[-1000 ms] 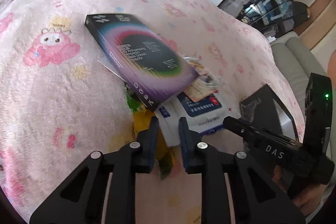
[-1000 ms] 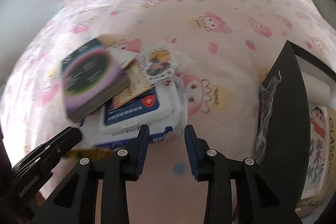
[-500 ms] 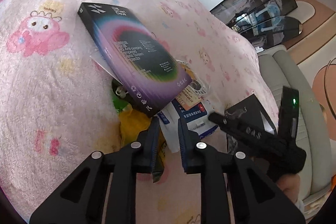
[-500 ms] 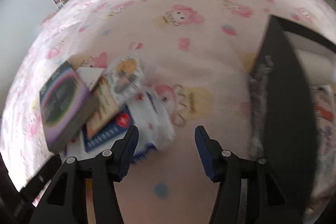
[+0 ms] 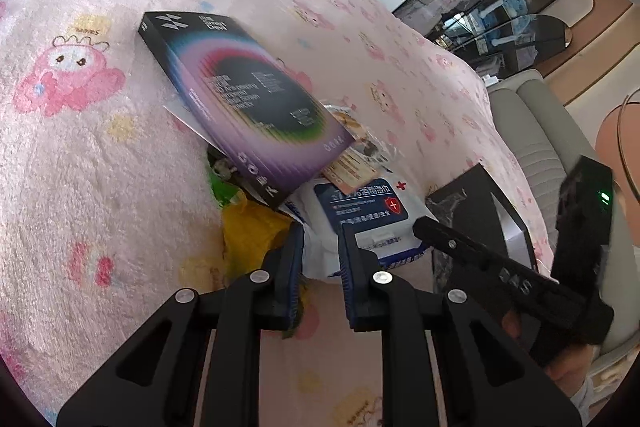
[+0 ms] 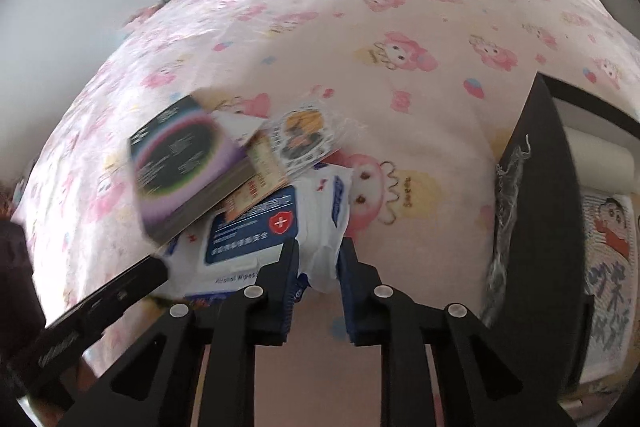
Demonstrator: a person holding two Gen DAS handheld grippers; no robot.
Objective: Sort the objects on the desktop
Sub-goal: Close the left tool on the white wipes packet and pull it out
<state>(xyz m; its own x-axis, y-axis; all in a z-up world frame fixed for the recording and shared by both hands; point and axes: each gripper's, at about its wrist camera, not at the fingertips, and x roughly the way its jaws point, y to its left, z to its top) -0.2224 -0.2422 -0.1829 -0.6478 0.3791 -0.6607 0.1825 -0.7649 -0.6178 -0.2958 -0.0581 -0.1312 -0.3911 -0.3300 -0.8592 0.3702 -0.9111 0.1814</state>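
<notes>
A pile lies on the pink cartoon blanket. A black and purple box [image 5: 244, 107] [image 6: 180, 171] leans on top of a white and blue wet-wipes pack [image 5: 360, 215] [image 6: 272, 231]. A yellow bag [image 5: 252, 231] and a green item [image 5: 224, 187] lie under the box. A clear sticker packet [image 6: 304, 135] and an orange card [image 6: 256, 179] lie beside it. My left gripper [image 5: 320, 247] has its jaws narrowly apart around the near edge of the wipes pack. My right gripper [image 6: 318, 259] is closed on the pack's right corner.
A black storage box [image 6: 536, 219] [image 5: 480, 203] stands at the right, with a cartoon printed item [image 6: 608, 267] and a white roll [image 6: 600, 159] inside. A grey sofa [image 5: 552, 131] lies beyond the blanket's right edge. The far blanket [image 6: 400, 7] is bare.
My right gripper opened wide, moved left and forward, and then closed on the corner of the wipes pack. My left gripper edged forward over the pack's near edge.
</notes>
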